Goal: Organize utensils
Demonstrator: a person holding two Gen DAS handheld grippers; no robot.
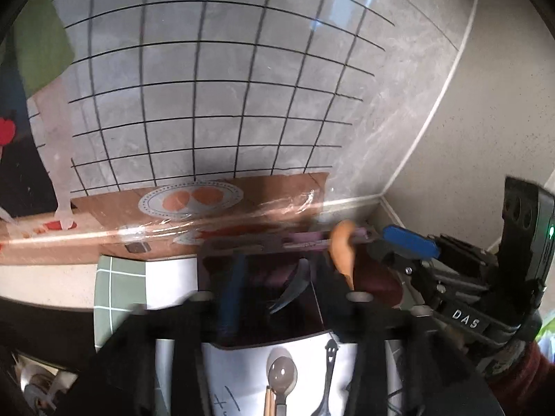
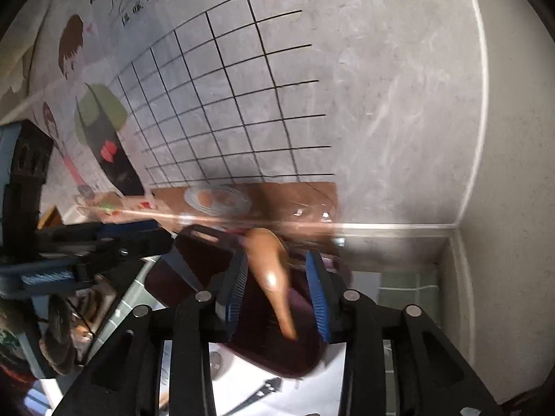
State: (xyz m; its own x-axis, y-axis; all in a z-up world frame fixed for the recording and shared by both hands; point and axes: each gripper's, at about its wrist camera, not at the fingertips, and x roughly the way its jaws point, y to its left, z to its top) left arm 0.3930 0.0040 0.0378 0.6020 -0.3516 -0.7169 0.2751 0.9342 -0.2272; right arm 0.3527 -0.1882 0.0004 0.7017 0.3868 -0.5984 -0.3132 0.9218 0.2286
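A wooden spoon (image 2: 269, 270) stands tilted in a dark maroon holder (image 2: 277, 346), bowl end up. My right gripper (image 2: 277, 277) is open, its blue-padded fingers (image 2: 317, 294) on either side of the spoon without touching it. In the left wrist view the spoon (image 1: 341, 249) leans at the holder's (image 1: 263, 277) right rim, with my right gripper (image 1: 399, 246) beside it. My left gripper (image 1: 277, 298) is at the holder; its blue finger (image 1: 230, 294) shows inside, the other is blurred. A metal spoon (image 1: 282, 378) and fork (image 1: 327, 381) lie on a white sheet below.
A tiled wall with a cartoon poster (image 2: 97, 121) stands close behind. A brown printed strip with a plate picture (image 1: 190, 199) runs along the wall's base. A green checked cloth (image 1: 118, 291) lies under the white sheet (image 1: 242, 381). A wall corner (image 2: 454, 228) closes the right side.
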